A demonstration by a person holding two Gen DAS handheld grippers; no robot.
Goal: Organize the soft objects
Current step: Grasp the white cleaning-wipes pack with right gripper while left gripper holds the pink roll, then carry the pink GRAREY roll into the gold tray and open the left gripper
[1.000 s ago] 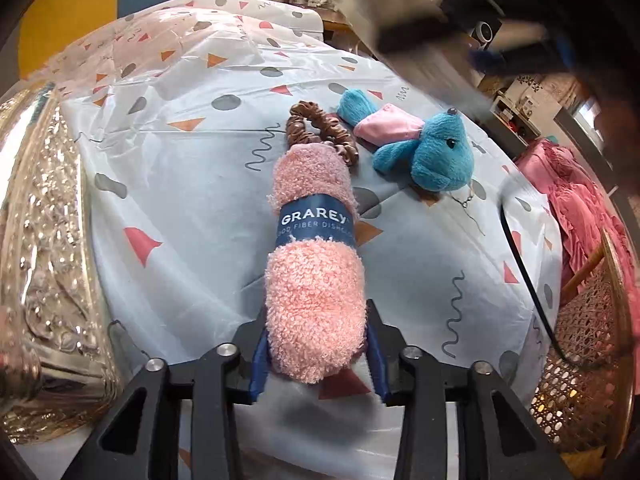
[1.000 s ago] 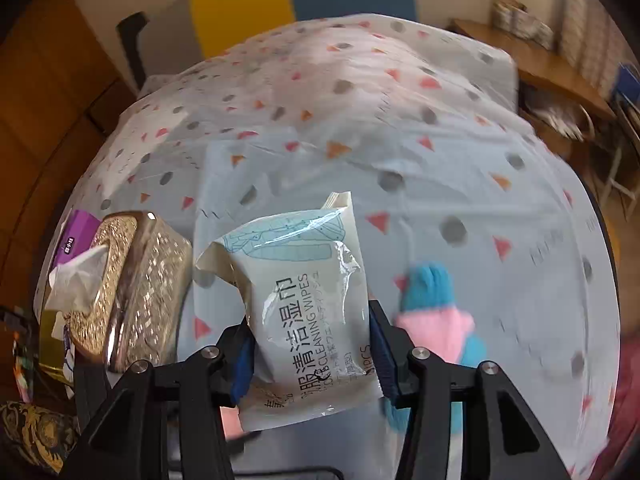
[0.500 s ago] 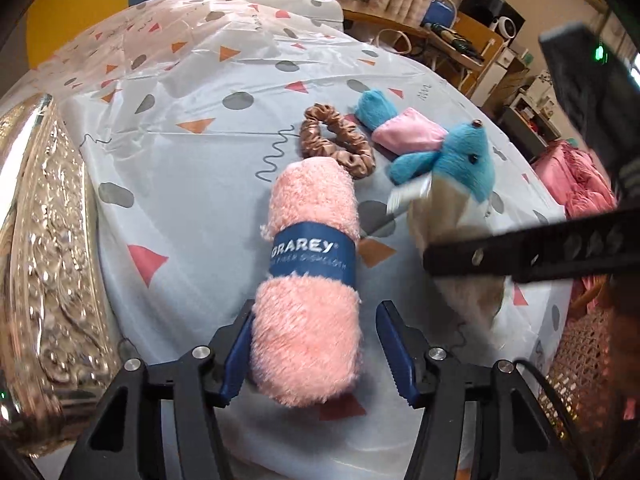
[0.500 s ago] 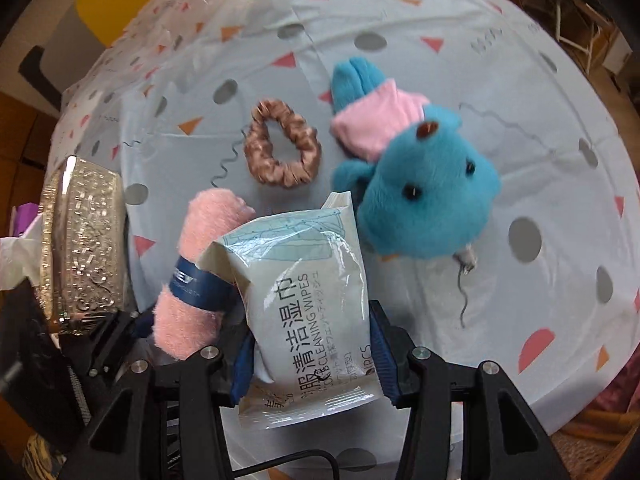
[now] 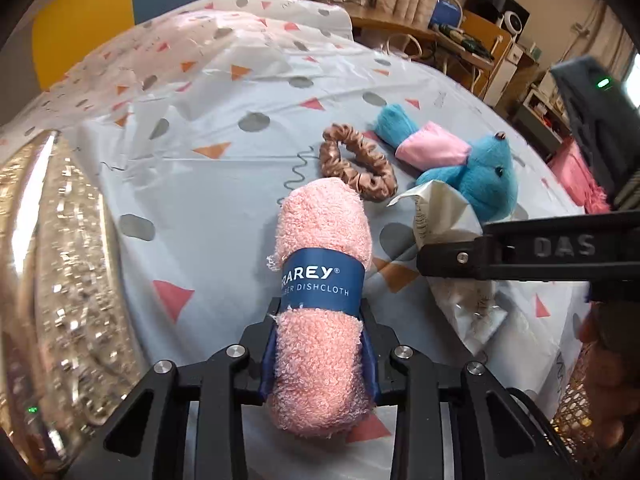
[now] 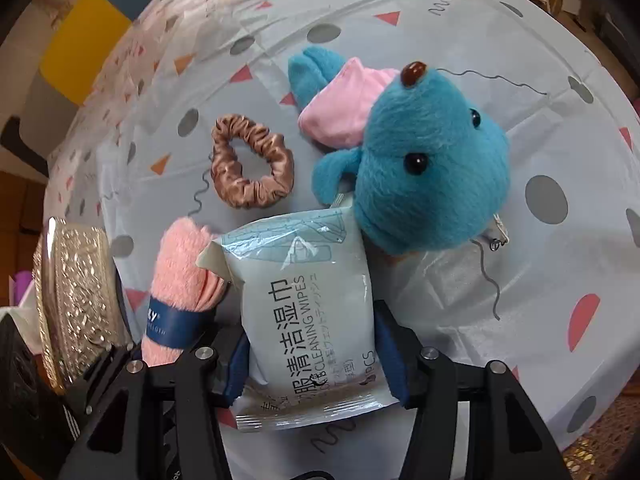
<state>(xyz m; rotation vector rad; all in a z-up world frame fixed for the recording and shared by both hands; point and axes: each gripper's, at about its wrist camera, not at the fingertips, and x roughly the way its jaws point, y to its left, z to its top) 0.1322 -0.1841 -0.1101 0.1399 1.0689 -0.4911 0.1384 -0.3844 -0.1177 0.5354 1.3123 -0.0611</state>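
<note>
A pink dishcloth roll (image 5: 320, 240) with a blue band lies on the patterned tablecloth. My left gripper (image 5: 320, 308) has its jaws closing, and the pads press the roll's near end. A pale blue pack of cleaning wipes (image 6: 304, 292) lies flat beside the roll (image 6: 180, 264), just below a blue plush toy (image 6: 432, 176) in a pink top. My right gripper (image 6: 312, 332) straddles the pack with its jaws opening, and the pads sit just off the pack's sides. A brown satin scrunchie (image 6: 252, 168) lies beyond the roll.
An ornate silver tissue box (image 5: 48, 260) stands close on the left of the roll. The tablecloth (image 6: 520, 280) drops off at the right and near edges, with a wicker chair and pink cloth beyond. Shelves and a desk stand behind the table.
The right gripper came down with the wipes pack and set it beside the roll, and its jaws now stand wider. The left jaws spread off the roll, then closed on it again.
</note>
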